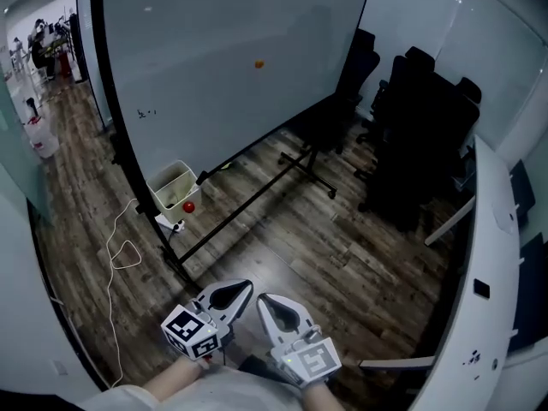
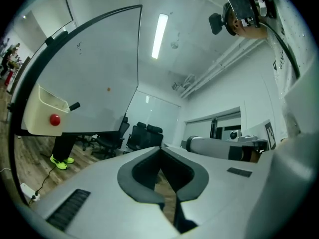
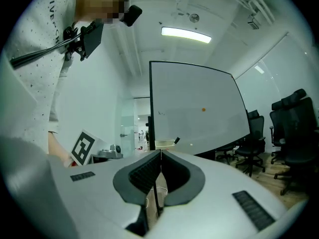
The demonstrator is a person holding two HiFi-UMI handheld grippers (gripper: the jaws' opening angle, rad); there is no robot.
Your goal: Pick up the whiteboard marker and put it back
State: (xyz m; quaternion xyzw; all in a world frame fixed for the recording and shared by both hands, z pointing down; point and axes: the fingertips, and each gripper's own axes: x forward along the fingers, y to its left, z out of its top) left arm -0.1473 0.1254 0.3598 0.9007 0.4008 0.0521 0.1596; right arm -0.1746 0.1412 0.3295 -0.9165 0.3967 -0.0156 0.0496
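**Q:** Why are both sets of tongs sitting so low in the frame and doing nothing?

**A:** I judge we're only on the approach. In the head view the left tongs [image 1: 229, 295] and right tongs [image 1: 276, 309] sit side by side at the bottom centre, well apart from the whiteboard [image 1: 223, 58]. Each gripper view shows its jaws pressed together with nothing between them, and I can see only floor through the gap.

**Q:** And where's the marker?

**A:** Left of centre in the head view. A short dark stub [image 1: 204, 177] pokes out at the right end of the cream tray [image 1: 171, 182] hung low on the board's stand, and I take that to be the whiteboard marker. It shows more clearly at the left edge of the left gripper view.

**Q:** Is anything else in that tray?

**A:** I can't see inside it from here. A red round thing [image 1: 188, 205] sits on its outer front face — a magnet, I'd guess. So the marker looks parked where it belongs, not yet picked up.
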